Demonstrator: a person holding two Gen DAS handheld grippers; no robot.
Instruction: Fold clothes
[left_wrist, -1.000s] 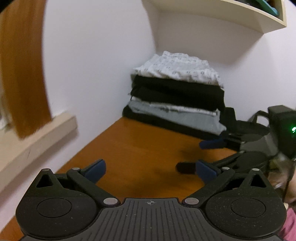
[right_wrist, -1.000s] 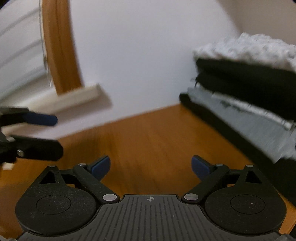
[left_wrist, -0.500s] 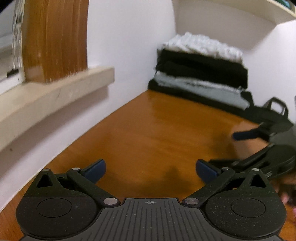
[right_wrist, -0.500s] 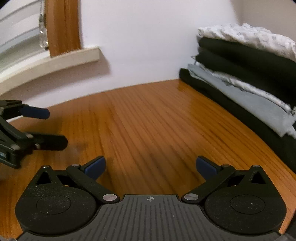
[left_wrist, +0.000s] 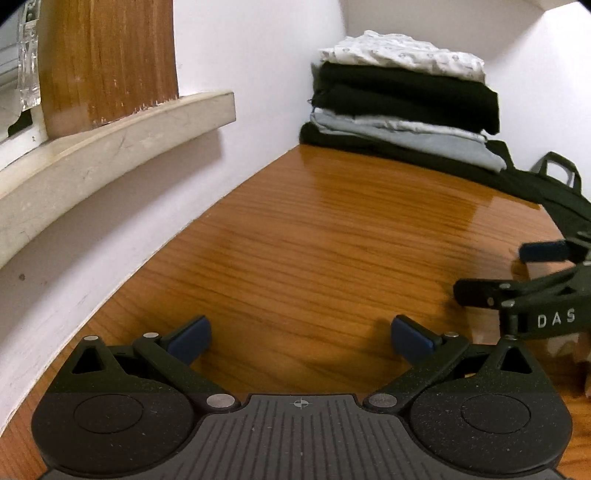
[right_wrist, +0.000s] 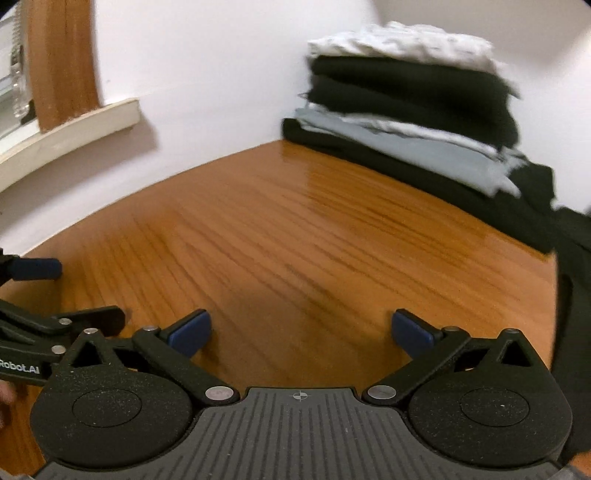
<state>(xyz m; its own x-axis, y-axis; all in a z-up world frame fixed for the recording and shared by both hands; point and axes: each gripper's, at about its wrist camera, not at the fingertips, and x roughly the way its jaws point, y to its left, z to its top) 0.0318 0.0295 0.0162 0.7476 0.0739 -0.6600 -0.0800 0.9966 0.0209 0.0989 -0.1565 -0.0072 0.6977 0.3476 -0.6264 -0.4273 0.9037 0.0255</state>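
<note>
Both my grippers over bare wood tabletop (left_wrist: 314, 240). Left gripper (left_wrist: 301, 334) fingers apart, nothing btwn. Right gripper (right_wrist: 301, 332) fingers wide apart, empty too. Folded clothes stack (left_wrist: 402, 96) upper right of frame, in far corner against wall, white piece on top.

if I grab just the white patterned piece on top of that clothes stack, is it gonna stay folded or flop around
Probably flop. The white patterned piece looks thin and crinkled, so it would likely sag and unfold if lifted by one edge. It seems light, and should come off the black garments below without dragging them. A push may just bunch it up rather than slide it.
</note>
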